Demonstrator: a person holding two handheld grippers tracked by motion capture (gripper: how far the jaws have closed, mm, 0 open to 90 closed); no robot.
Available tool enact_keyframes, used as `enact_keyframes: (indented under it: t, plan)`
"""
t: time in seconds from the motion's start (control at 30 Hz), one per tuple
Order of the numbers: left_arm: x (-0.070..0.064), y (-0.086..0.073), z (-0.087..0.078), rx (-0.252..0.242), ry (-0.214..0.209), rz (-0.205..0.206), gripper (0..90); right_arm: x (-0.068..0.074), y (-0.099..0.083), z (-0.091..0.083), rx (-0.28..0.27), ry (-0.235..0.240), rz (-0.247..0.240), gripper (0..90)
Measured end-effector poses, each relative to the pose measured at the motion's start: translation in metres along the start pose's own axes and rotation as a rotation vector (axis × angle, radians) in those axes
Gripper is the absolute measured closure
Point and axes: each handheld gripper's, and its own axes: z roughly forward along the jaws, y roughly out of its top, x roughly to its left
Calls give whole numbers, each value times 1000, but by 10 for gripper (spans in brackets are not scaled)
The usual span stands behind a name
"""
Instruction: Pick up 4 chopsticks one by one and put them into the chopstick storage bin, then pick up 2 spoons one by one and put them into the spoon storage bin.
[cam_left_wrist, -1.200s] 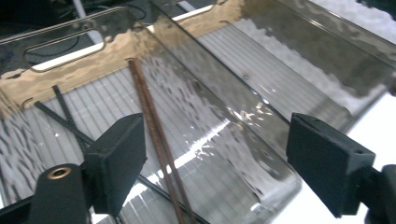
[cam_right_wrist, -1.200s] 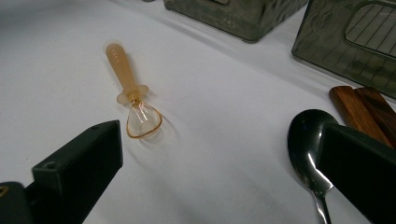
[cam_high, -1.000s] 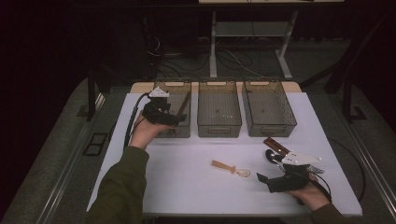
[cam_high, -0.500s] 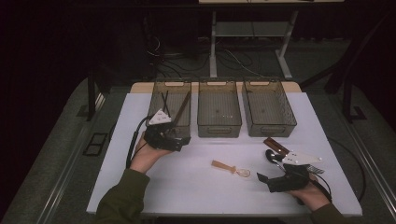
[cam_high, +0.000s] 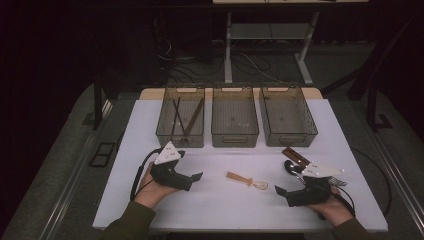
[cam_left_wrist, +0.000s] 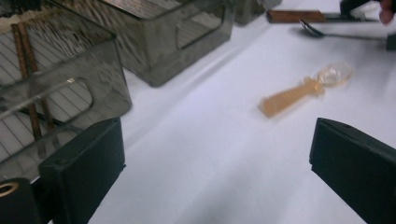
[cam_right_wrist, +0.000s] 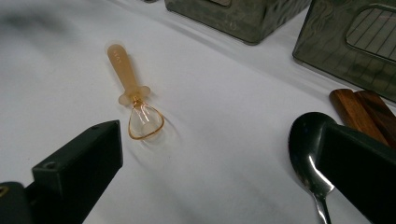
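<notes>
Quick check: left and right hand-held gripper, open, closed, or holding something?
Left hand-held gripper: open, holding nothing.
Right hand-held gripper: open, holding nothing.

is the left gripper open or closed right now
Open. In the left gripper view its two black jaws stand far apart with bare white table between them, holding nothing; the left gripper points toward the orange spoon.

Three grey bins (cam_high: 235, 117) in row — chopsticks (cam_high: 182, 119) in leftmost; white table (cam_high: 215, 200).
</notes>
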Motion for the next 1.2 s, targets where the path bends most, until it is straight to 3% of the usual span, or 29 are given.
enact_keyframes:
  t: [0.27, 0.4, 0.9, 0.97, 1.03, 1.2]
  plan:
    - [-9, -17, -4, 12, -32, 3, 0, -1, 0, -1, -3, -3, 4, 5]
    - [-11, -23, -7, 4, -52, -18, 0, -2, 1, -2, -1, 2, 7, 5]
    - [-10, -27, -2, 38, -104, -37, 0, -17, 14, -13, 38, 5, 37, 8]
    - [-10, -27, -2, 43, -108, -37, 0, -21, 15, -14, 53, 37, 48, 128]
    - [-10, -27, -1, 49, -106, -43, 0, -25, 16, -15, 65, 59, 56, 144]
    - [-12, -26, -2, 43, -96, -46, 0, -33, 16, -16, 83, 27, 56, 249]
